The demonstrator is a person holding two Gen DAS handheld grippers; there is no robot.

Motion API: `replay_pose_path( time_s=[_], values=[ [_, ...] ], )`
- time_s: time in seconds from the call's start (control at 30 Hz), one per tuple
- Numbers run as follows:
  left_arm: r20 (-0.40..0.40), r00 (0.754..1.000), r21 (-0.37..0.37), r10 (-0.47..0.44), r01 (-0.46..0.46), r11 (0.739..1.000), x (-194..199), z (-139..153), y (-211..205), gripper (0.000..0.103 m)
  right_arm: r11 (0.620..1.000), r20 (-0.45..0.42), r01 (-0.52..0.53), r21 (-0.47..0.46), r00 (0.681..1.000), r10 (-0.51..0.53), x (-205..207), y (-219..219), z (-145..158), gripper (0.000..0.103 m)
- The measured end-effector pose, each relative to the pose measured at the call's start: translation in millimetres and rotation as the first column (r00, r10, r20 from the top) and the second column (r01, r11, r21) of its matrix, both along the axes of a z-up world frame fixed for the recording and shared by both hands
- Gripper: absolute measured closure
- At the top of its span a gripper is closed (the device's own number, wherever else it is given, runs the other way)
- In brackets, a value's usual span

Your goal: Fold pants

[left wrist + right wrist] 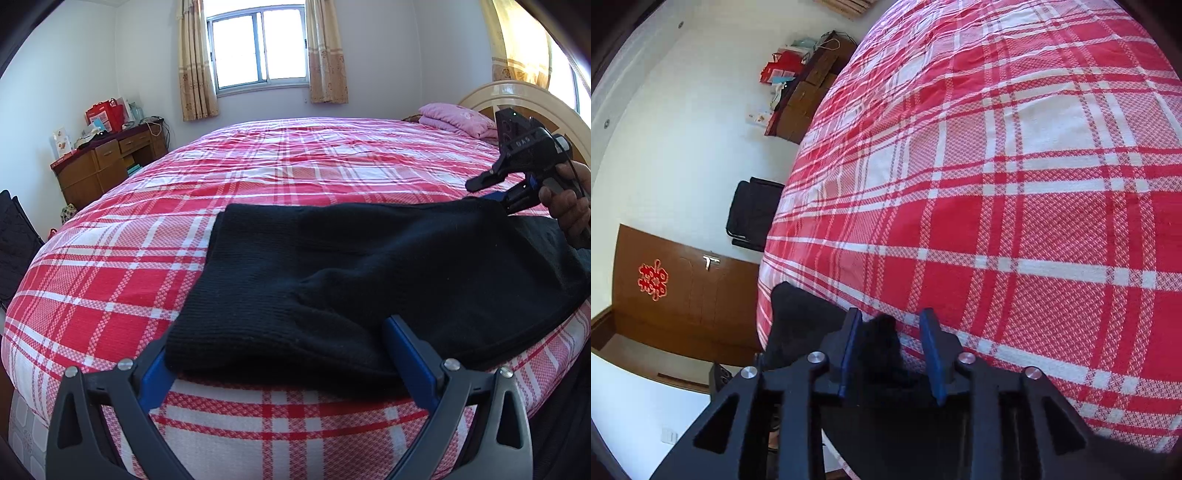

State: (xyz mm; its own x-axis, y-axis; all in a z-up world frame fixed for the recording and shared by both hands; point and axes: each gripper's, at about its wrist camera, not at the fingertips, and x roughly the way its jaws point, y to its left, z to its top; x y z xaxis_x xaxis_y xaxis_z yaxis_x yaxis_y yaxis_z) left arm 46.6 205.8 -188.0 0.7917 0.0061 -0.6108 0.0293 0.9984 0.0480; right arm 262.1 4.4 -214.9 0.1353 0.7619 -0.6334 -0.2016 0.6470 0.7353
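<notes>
Black knit pants (362, 266) lie folded across the near edge of a bed with a red and white plaid cover (229, 184). My left gripper (284, 354) is open, its blue pads astride the near folded edge of the pants, not closed on it. My right gripper (495, 192) shows at the far right of the left wrist view, at the pants' right end. In the right wrist view the right gripper (892, 347) is open with a bit of the black pants (882, 339) between its pads, over the plaid cover (1015, 184).
Pink pillows (458, 118) and a curved headboard (517, 99) stand at the back right. A wooden dresser (107, 162) with bags is at the left wall. A black chair (753, 210) and a brown door (683, 288) are beside the bed's left side.
</notes>
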Motion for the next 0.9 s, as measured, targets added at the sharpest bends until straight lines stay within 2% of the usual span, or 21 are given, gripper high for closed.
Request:
replay_pose_path(
  time_s=[0.13,0.17,0.2,0.23,0.33,0.43,0.5,0.53,0.7,0.73,0.8,0.9],
  values=[
    [0.000,1.000,0.000,0.000,0.000,1.000,0,0,0,0.001,0.999,0.001,-0.031,-0.036,1.000,0.031,0,10,1,0.070],
    [0.000,1.000,0.000,0.000,0.000,1.000,0,0,0,0.001,0.998,0.003,-0.045,-0.046,0.999,0.045,-2,14,1,0.075],
    [0.000,1.000,0.001,0.000,0.000,1.000,0,0,0,0.001,0.996,0.008,-0.064,-0.055,0.998,0.064,-3,18,0,0.087],
    [0.000,1.000,0.000,0.000,0.000,1.000,0,0,0,0.001,0.995,0.017,-0.077,-0.066,0.997,0.079,-6,22,0,0.094],
    [0.000,1.000,0.000,0.000,0.000,1.000,0,0,0,0.001,0.993,0.064,-0.065,-0.100,0.995,0.072,-10,25,6,0.098],
    [0.000,1.000,0.000,-0.001,0.001,1.000,0,0,0,0.000,0.994,0.105,-0.034,-0.101,0.993,0.044,-8,24,15,0.099],
    [0.003,1.000,0.002,-0.001,0.001,1.000,0,0,-1,0.000,0.991,0.128,-0.018,-0.135,0.991,0.035,-6,22,17,0.100],
    [0.004,1.000,0.002,0.000,0.000,1.000,0,0,-1,0.000,0.987,0.124,-0.005,-0.159,0.992,0.025,-3,21,14,0.100],
    [0.001,1.000,0.000,-0.001,0.001,1.000,-1,0,-2,0.000,0.989,0.112,-0.002,-0.146,0.994,0.018,2,18,1,0.099],
    [-0.001,1.000,0.002,-0.002,0.002,1.000,-1,0,-2,0.000,0.988,0.118,-0.014,-0.152,0.992,0.033,0,18,2,0.096],
    [-0.002,1.000,-0.002,0.001,-0.001,1.000,-2,3,-2,0.000,0.981,0.145,0.002,-0.195,0.989,0.026,-6,11,11,0.092],
    [0.031,0.999,0.012,0.013,-0.013,1.000,-8,15,-4,0.000,0.974,0.214,0.027,-0.223,0.977,0.021,-19,-13,36,0.092]
  ],
)
